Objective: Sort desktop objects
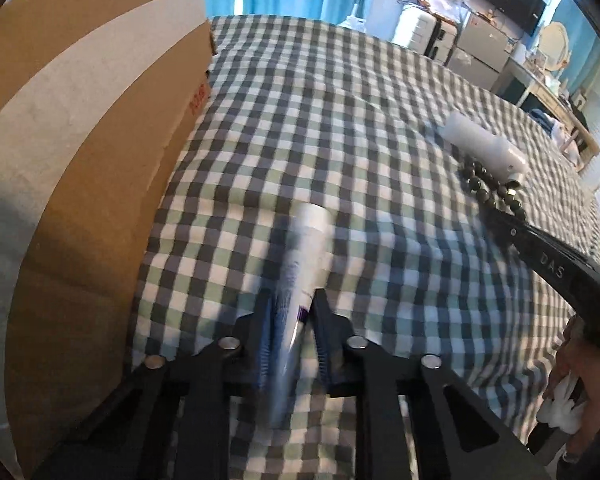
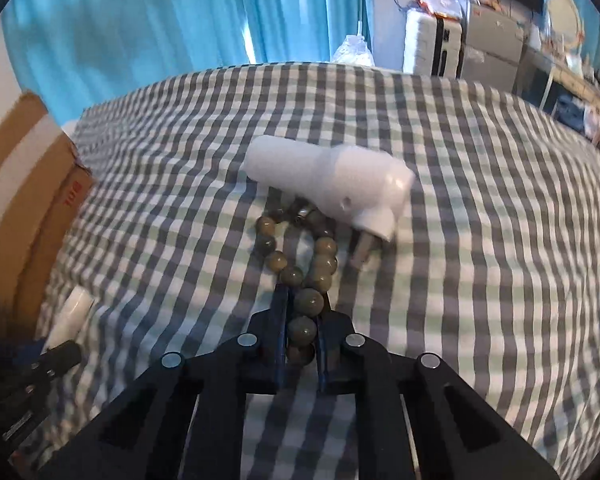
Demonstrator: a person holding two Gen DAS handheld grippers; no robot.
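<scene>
My left gripper point(image 1: 293, 304) is shut on a white tube with purple print point(image 1: 306, 248), its cap pointing away over the checked cloth. My right gripper point(image 2: 303, 300) is shut on a bracelet of olive-green beads point(image 2: 309, 270) that lies on the cloth, with its far end touching a white bottle point(image 2: 332, 180) lying on its side. In the left wrist view the bracelet point(image 1: 490, 188) and the bottle point(image 1: 482, 142) sit at the right, with the right gripper's finger reaching them. The tube also shows at the lower left of the right wrist view point(image 2: 70, 314).
A brown cardboard box point(image 1: 80, 160) stands along the left side of the checked cloth point(image 1: 340, 120); it also shows in the right wrist view point(image 2: 24, 184). Blue curtains point(image 2: 160, 20) hang behind. Shelves and appliances point(image 2: 480, 40) stand at the back right.
</scene>
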